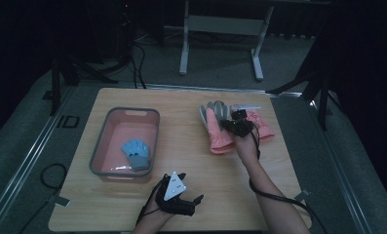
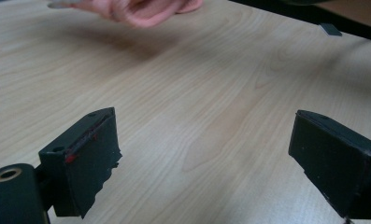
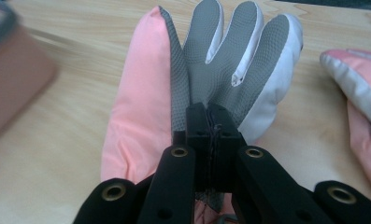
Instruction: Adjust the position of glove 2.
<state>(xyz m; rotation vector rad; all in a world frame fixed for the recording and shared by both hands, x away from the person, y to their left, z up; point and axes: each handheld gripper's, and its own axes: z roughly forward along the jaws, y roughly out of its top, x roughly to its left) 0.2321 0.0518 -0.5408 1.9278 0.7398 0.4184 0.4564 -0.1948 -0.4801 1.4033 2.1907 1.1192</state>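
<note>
A pink glove with a grey palm lies on the wooden table, fingers pointing away from me. My right gripper is shut on the grey palm fabric, jaws pressed together. From above, that gripper sits between this glove and a second pink glove to its right. The second glove also edges the right gripper view. Near the table's front edge my left gripper stands open; its jaws hold nothing, with bare wood between them and a pink glove farther off.
A pink basin with a grey rim stands at the left of the table and holds a small blue glove. Its wall blurs into the right gripper view's left edge. A white table frame stands beyond the table.
</note>
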